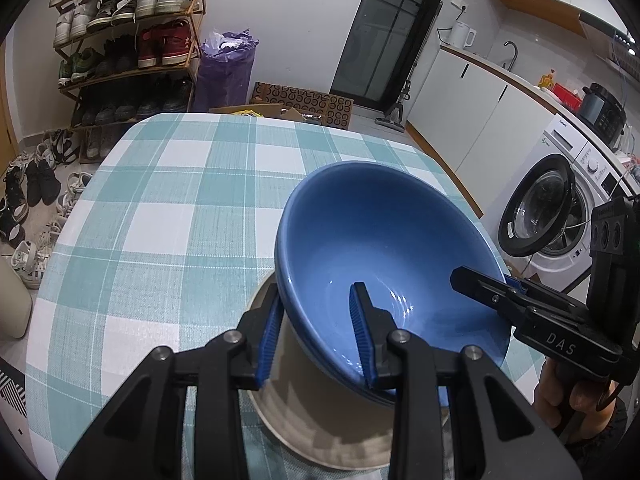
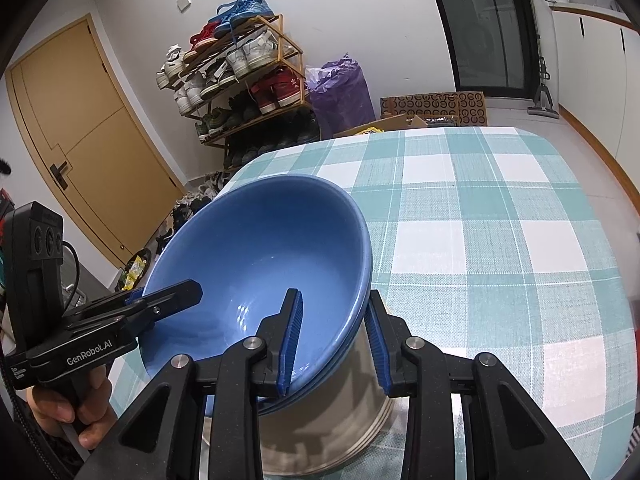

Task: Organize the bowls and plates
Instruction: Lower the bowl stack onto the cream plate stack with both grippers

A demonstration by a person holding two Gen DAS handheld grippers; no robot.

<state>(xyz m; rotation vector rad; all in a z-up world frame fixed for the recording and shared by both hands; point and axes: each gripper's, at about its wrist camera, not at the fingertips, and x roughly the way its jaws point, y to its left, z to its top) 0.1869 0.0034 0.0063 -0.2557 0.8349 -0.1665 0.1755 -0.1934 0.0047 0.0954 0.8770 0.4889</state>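
Note:
A stack of blue bowls (image 1: 380, 232) (image 2: 260, 248), nested in one another, sits over a pile of pale plates (image 1: 320, 412) (image 2: 340, 420) on the checked table. My left gripper (image 1: 316, 300) is shut on the bowls' near rim, one pad inside and one outside the wall. My right gripper (image 2: 335, 300) clamps the opposite rim the same way. Each gripper shows in the other's view, the right gripper (image 1: 480, 280) at the right and the left gripper (image 2: 176, 292) at the left. I cannot tell whether the bowls touch the plates.
The teal and white checked tablecloth (image 1: 160, 200) (image 2: 480, 240) stretches beyond the bowls. A shoe rack (image 1: 128, 40), a purple bag (image 1: 226, 64) and cardboard boxes stand past the far edge. A washing machine (image 1: 560, 208) with its door open is at the right.

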